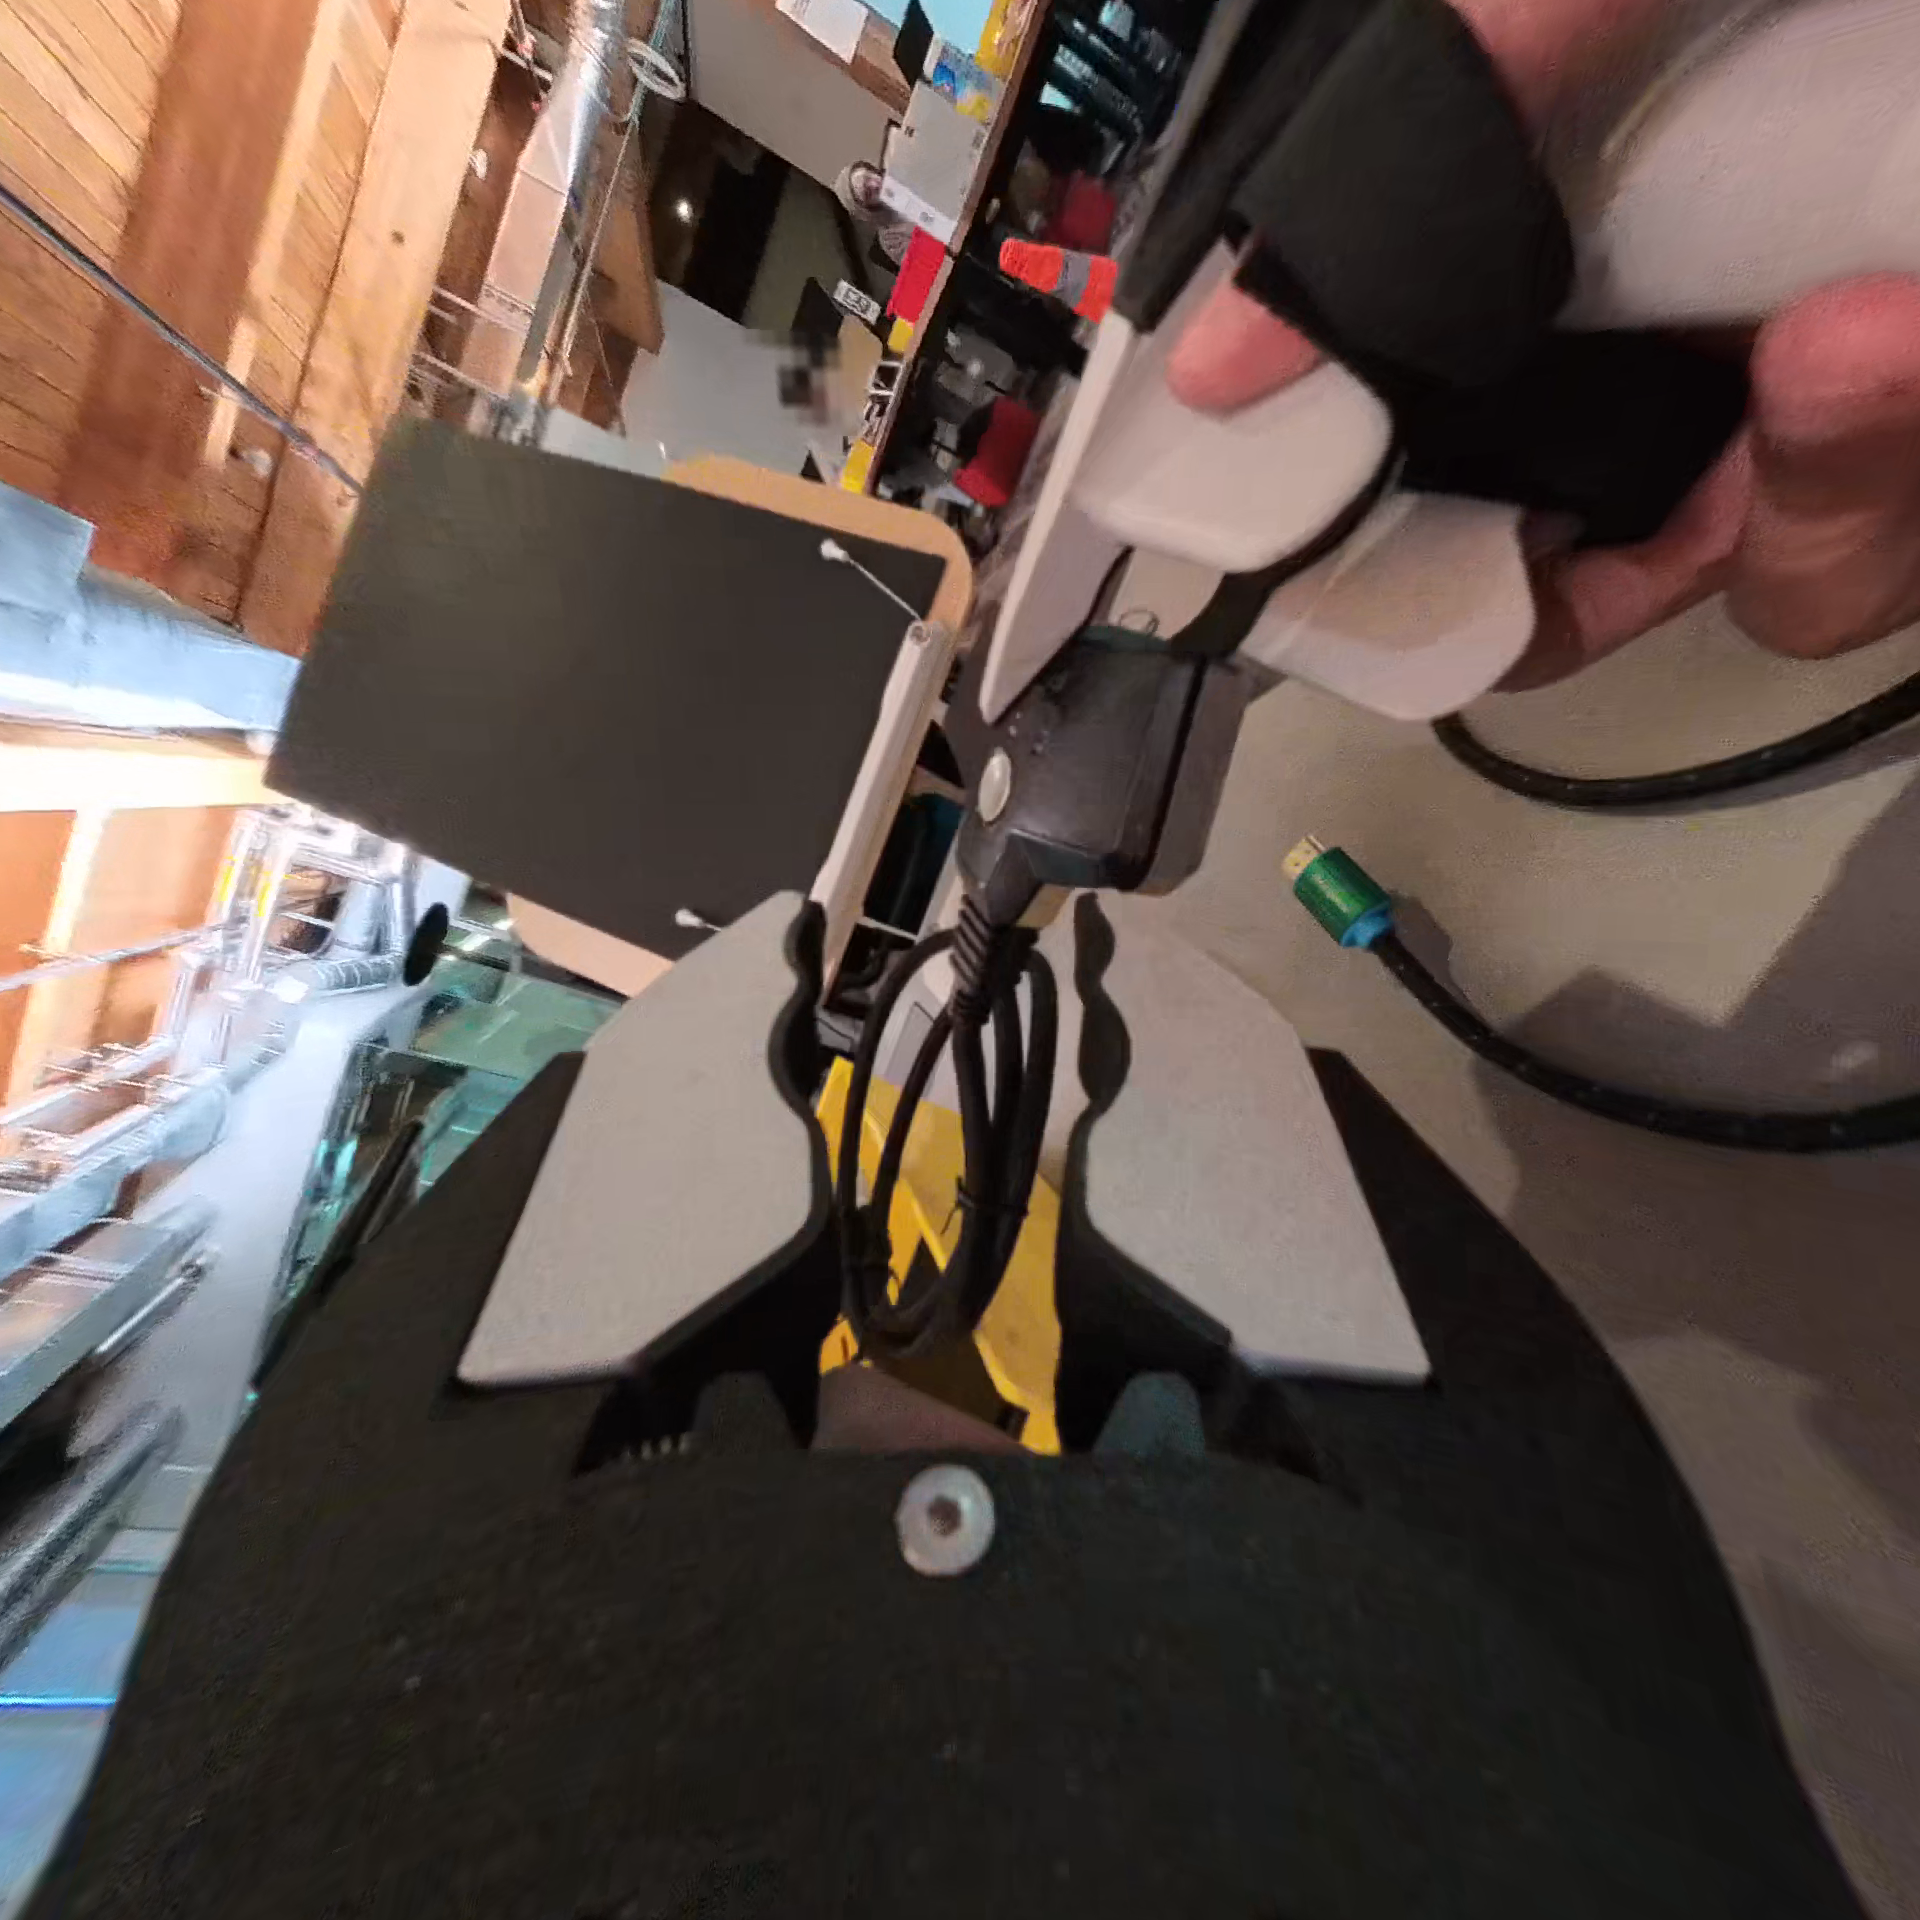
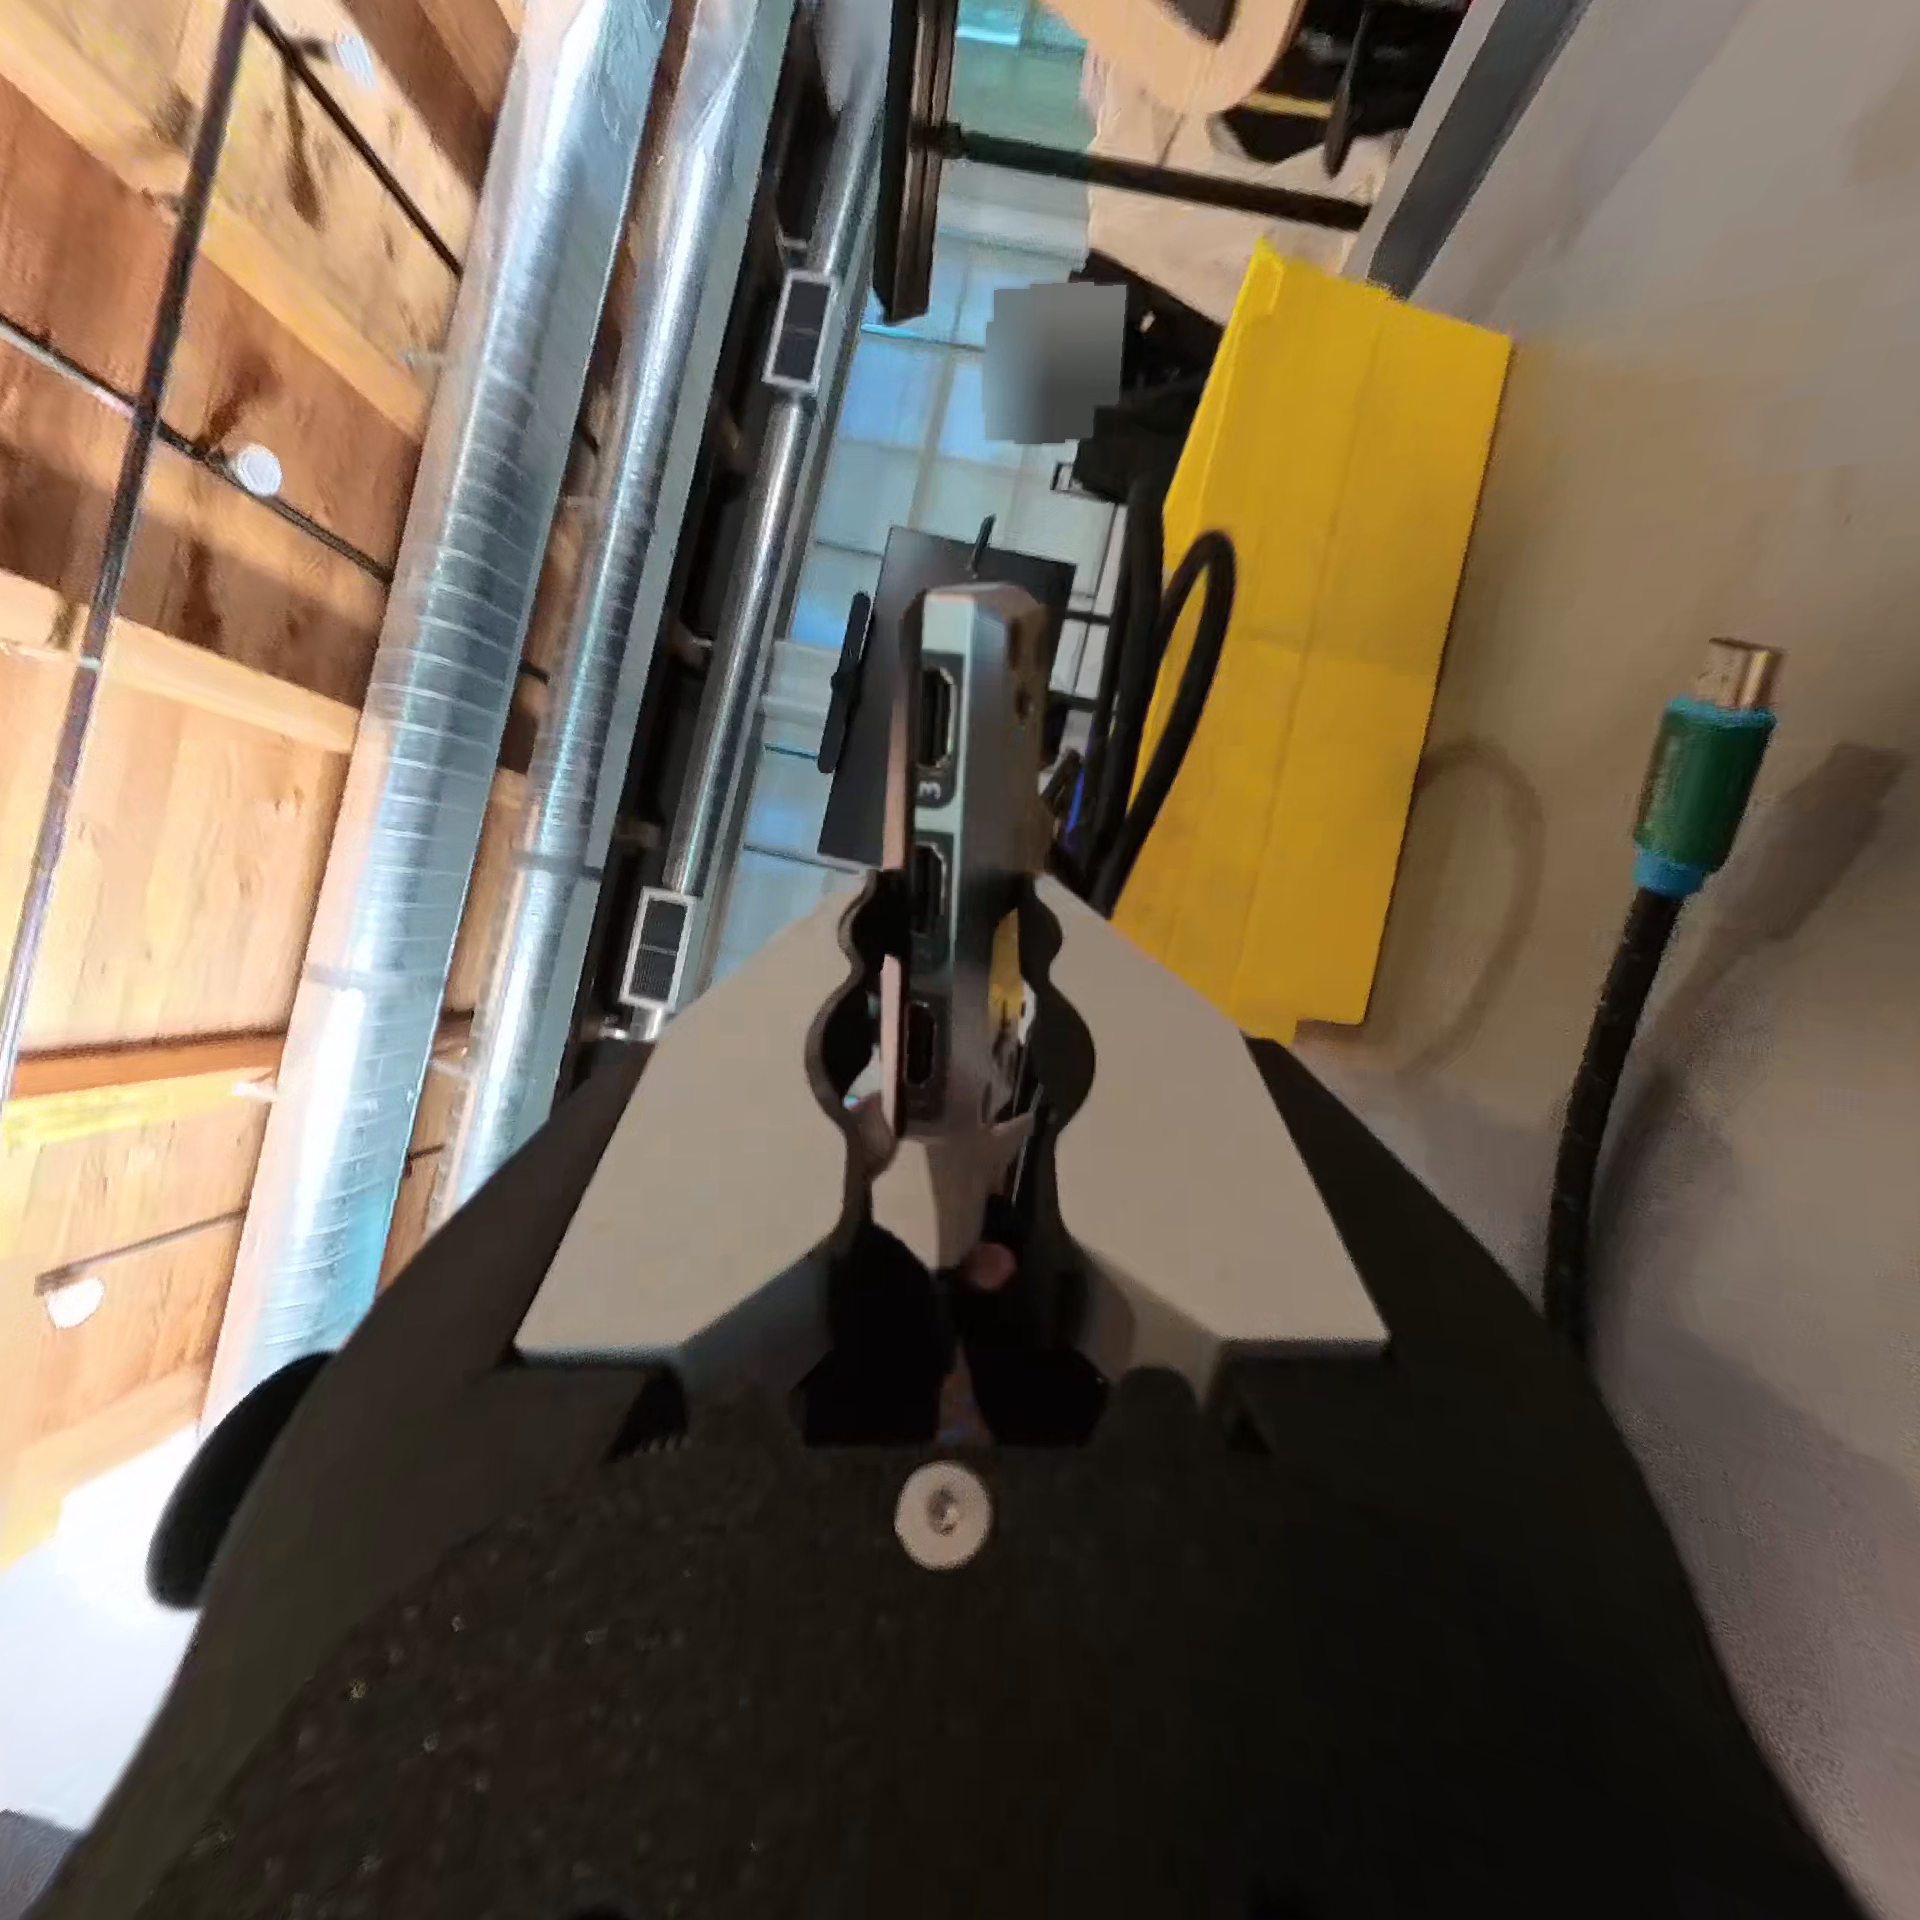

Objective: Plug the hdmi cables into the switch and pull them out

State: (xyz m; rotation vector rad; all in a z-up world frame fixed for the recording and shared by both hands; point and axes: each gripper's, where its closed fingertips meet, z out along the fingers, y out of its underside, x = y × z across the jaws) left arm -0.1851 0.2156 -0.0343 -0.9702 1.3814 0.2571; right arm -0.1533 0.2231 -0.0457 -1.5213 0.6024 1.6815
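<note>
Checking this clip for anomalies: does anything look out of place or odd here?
Yes. The HDMI switch is held up off the table, clamped in the right gripper, its three visible ports empty. The green-collared HDMI plug lies loose on the table.

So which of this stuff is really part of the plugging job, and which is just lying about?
Part of the job:
- switch, clamped in the right tongs
- green-ended HDMI cable, lying on the table
- left tongs, open

Lying about:
- yellow bin
- black panel
</note>
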